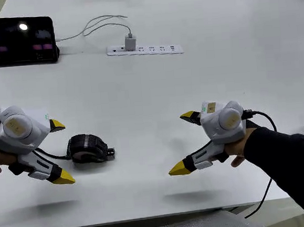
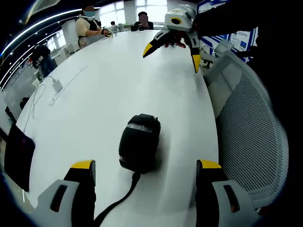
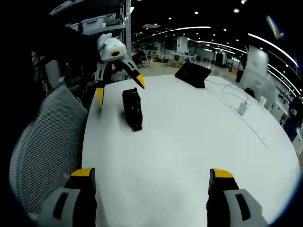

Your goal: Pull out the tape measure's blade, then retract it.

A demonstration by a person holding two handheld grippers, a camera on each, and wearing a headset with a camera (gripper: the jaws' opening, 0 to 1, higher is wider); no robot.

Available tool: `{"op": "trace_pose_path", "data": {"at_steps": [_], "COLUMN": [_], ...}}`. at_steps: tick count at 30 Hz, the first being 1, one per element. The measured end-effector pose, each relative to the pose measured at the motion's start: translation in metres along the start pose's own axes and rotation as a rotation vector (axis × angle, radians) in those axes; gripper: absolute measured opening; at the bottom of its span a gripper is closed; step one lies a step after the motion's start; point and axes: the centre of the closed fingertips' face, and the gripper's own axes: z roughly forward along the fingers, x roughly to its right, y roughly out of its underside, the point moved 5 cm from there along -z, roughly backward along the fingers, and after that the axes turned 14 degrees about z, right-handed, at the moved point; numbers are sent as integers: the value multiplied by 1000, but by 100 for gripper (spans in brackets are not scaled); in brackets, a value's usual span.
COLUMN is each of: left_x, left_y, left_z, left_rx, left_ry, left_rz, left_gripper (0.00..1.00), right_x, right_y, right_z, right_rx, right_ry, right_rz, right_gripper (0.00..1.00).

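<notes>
Lying on the white table (image 1: 192, 89), the black tape measure (image 1: 89, 148) sits at about 8 o'clock in the head view, resting on its side. The left gripper (image 1: 61, 150) is just at its 9 o'clock, held in a hand, with its yellow-tipped jaws spread wide on either side of the case's near end. It grips nothing, and the tips are apart from the case. A thin black cord (image 1: 50, 153) runs from the tape measure back towards that gripper.

In the left gripper view the tape measure (image 2: 139, 142) lies at 12 o'clock from the left gripper (image 2: 146, 165), between the lines of the two jaws and just ahead of the tips. The cord (image 2: 118, 198) trails down between them.

The right gripper (image 1: 181, 141) hovers well apart at the tape measure's 3 o'clock, its jaws also wide open and empty, pointing back towards the case. In the right gripper view its own tips (image 3: 151, 173) frame bare table, with the tape measure (image 3: 132, 109) at 11 o'clock and the left gripper (image 3: 120, 90) just beyond it.

At 11 o'clock in the head view stands a dark tablet (image 1: 17, 40). At 12 o'clock lies a white power strip (image 1: 144, 50) with a charger (image 1: 130, 41) plugged in.
</notes>
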Motion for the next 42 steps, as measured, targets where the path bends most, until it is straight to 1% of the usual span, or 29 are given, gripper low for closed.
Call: {"op": "trace_pose_path", "data": {"at_steps": [2, 3, 4, 5, 7, 9, 12, 16, 19, 21, 23, 26, 27, 28, 29, 30, 33, 37, 39, 40, 41, 42], "left_x": [-2, -3, -6, -7, -10, -11, -12, -15, -18, -17, -16, -13, -14, -17, -19, -18, -19, -19, -21, -21, -21, -20], "left_y": [-2, -1, 0, -2, -6, -9, -12, -14, -15, -15, -15, -19, -20, -22, -22, -22, -24, -26, -27, -28, -27, -27], "left_z": [2, 3, 4, 4, 4, 7, 9, 13, 17, 22, 26, 30, 30, 31, 31, 31, 32, 36, 36, 36, 36, 37], "left_rx": [-3, -13, -35, -40, -30, -36, -41, -61, -76, -78, -79, -71, -69, -70, -75, -80, -71, -80, -88, -90, -94, -91], "left_ry": [8, 9, 11, 15, 20, 26, 34, 37, 18, 13, 8, 9, 0, -41, -58, -47, -43, -25, -28, -18, -8, -1], "left_rz": [9, 13, 19, 26, 14, 4, 25, 50, 53, 51, 56, 62, 79, 90, 118, 110, 100, 129, 139, 143, 129, 133], "left_gripper": [84, 83, 82, 79, 77, 76, 72, 67, 61, 59, 59, 58, 56, 53, 48, 45, 44, 43, 44, 44, 43, 41], "right_x": [1, 2, 3, 3, 3, 3, 0, -1, -3, -5, -6, -9, -9, -9, -10, -10, -11, -12, -11, -10, -9, -8], "right_y": [-1, -1, 0, 0, 0, -1, -3, -6, -7, -5, -4, -1, -1, 0, 0, 0, -1, -1, -1, -1, -2, -3], "right_z": [4, 6, 9, 11, 15, 19, 22, 28, 32, 35, 36, 38, 38, 39, 39, 40, 40, 42, 43, 43, 44, 44], "right_rx": [-6, -9, -14, -17, -24, -23, -25, -26, -29, -33, -33, -39, -41, -41, -42, -42, -44, -48, -52, -53, -49, -40], "right_ry": [-2, -3, -2, -4, -13, -21, -35, -52, -54, -61, -65, -74, -75, -76, -78, -77, -80, -86, -86, -84, -78, -73], "right_rz": [-6, -8, -13, -14, -11, -8, -5, -11, -7, -4, -2, 3, 3, 3, 5, 4, 0, -3, -6, -10, -20, -25], "right_gripper": [99, 99, 99, 99, 99, 99, 99, 99, 99, 99, 99, 99, 99, 99, 99, 99, 99, 99, 99, 99, 99, 99]}}
